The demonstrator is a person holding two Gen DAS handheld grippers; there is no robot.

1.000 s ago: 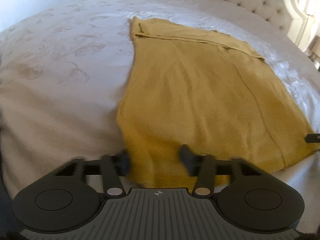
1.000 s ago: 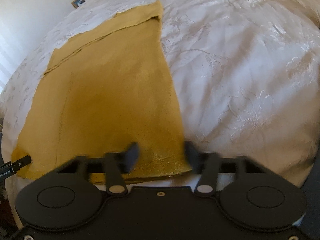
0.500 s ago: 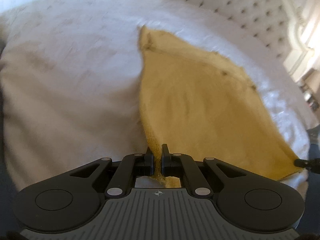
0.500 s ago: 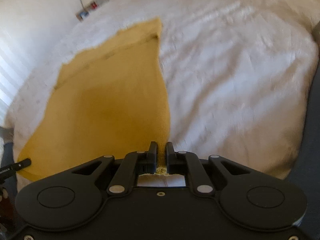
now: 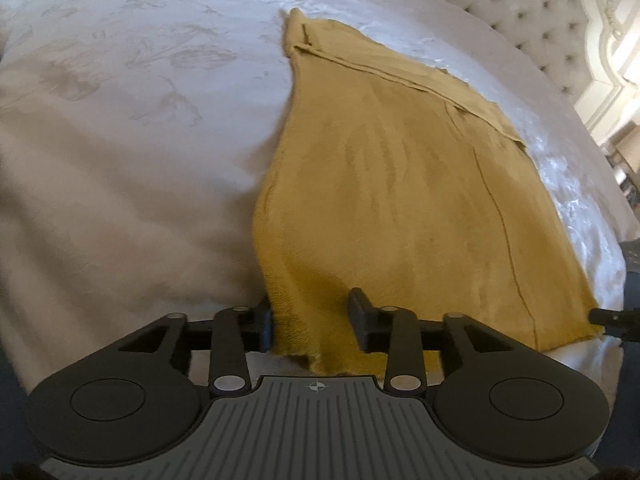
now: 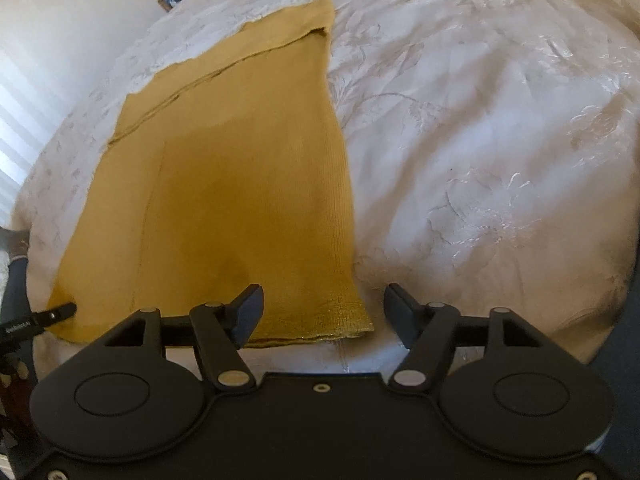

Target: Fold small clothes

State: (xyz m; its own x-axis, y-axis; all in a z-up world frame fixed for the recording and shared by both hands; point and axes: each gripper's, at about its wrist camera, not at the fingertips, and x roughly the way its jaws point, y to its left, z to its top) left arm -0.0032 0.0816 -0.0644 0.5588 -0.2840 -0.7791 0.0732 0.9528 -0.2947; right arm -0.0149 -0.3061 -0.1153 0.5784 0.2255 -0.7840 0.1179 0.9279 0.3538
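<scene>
Mustard garment point(image 5: 400, 184), 1, flat on white bedspread point(image 5: 120, 140); 2 claws just released, left claw point(image 5: 312, 320), right claw point(image 6: 320, 312)

We see a mustard-yellow knitted garment point(image 5: 400, 184) lying flat on a white bed. Its far end is folded over into a narrow band, and a thin seam line runs lengthwise. Its near hem lies at the bed's edge.
</scene>
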